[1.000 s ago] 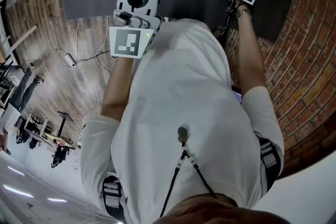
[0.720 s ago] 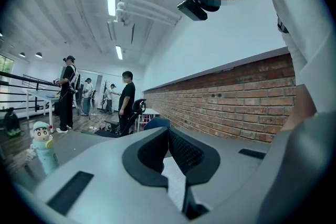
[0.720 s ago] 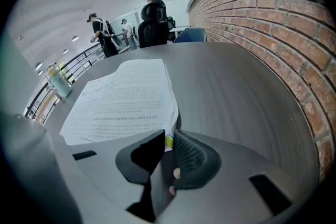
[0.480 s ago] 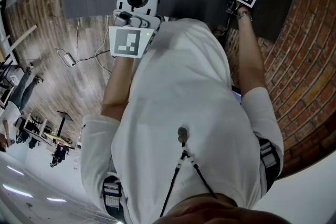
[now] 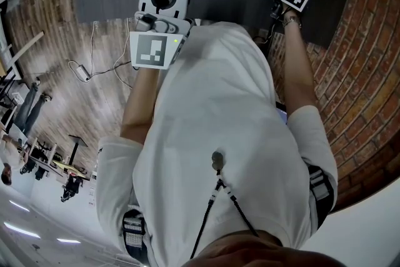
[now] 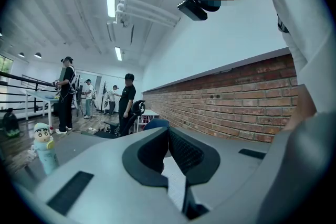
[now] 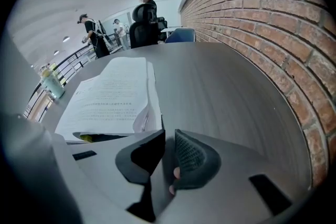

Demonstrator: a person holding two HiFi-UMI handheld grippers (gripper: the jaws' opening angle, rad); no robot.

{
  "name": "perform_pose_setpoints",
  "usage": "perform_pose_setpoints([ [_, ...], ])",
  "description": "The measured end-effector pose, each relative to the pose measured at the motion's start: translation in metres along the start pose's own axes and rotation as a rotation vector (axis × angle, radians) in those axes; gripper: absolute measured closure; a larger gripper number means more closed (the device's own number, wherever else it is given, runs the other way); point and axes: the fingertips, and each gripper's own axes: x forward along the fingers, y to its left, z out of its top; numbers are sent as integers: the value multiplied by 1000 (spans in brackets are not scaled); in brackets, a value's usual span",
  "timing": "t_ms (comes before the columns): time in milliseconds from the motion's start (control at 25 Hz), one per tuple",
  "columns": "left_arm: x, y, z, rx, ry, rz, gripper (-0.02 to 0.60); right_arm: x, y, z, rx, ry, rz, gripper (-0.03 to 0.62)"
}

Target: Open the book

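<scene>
Grey tabletop (image 7: 226, 92), book (image 7: 113, 94) lying open on it, right gripper (image 7: 169, 136) just off the book's near corner, jaws just been opening on nothing, left gripper (image 6: 168, 131) pinched shut, so imo a careless swipe could snag those curled pages (image 7: 142, 118) and flip them back.

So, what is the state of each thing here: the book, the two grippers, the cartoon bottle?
Book: lying on the table, open, printed page up.
Left gripper: jaws together at the tips, shut.
Right gripper: jaws have just been opening, slightly apart, nothing between them.
Cartoon bottle: upright on the table.
</scene>
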Motion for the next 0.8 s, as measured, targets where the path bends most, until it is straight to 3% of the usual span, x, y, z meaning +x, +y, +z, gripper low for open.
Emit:
perform_pose_setpoints([
  [240, -16, -3, -7, 14, 11, -4, 558, -16, 15, -15, -8, -15, 49, 546],
  [560, -34, -11, -5, 3, -15, -14, 558, -51, 85, -25, -165, -51, 188, 559],
  [800, -53, -19, -8, -2, -2, -32, 558, -87, 134, -22, -210, -136, 297, 559],
])
